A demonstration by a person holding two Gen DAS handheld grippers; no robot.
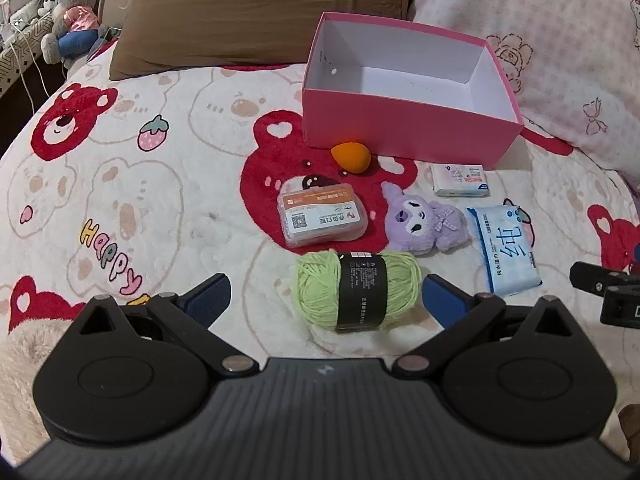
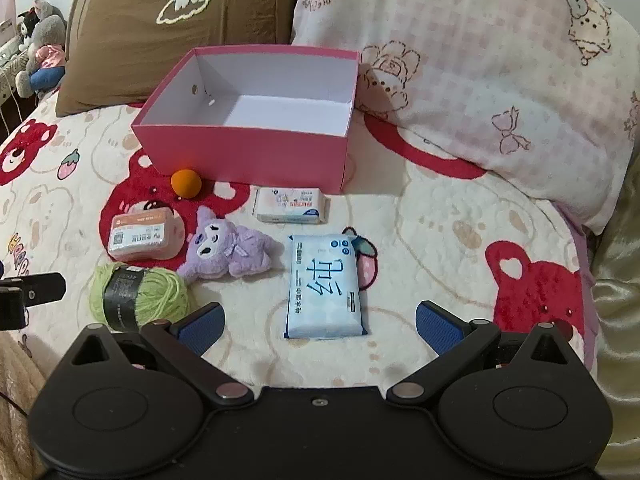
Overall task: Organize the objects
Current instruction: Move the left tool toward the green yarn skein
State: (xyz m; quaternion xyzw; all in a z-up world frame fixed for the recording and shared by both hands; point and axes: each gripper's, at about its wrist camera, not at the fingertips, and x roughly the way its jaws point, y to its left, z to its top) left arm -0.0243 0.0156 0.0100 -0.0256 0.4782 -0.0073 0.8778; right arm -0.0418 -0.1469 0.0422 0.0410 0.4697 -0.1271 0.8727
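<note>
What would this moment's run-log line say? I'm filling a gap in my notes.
left gripper: open, over green yarn | right gripper: open, over wet wipes pack | pink box: empty | nothing held

a fleecy cream blanket [image 1: 160,208] printed with red bears and strawberries is covering the bed. a brown pillow [image 1: 256,12] is leaning against the headboard, and a pink checked pillow [image 2: 500,80] with rabbit drawings is lying just beside it. at the far left a side table [image 1: 20,44] is standing near the bed, with grey and black plush toys [image 1: 70,12] sitting on it and a white cable hanging down. soft indoor light is falling evenly.
</note>
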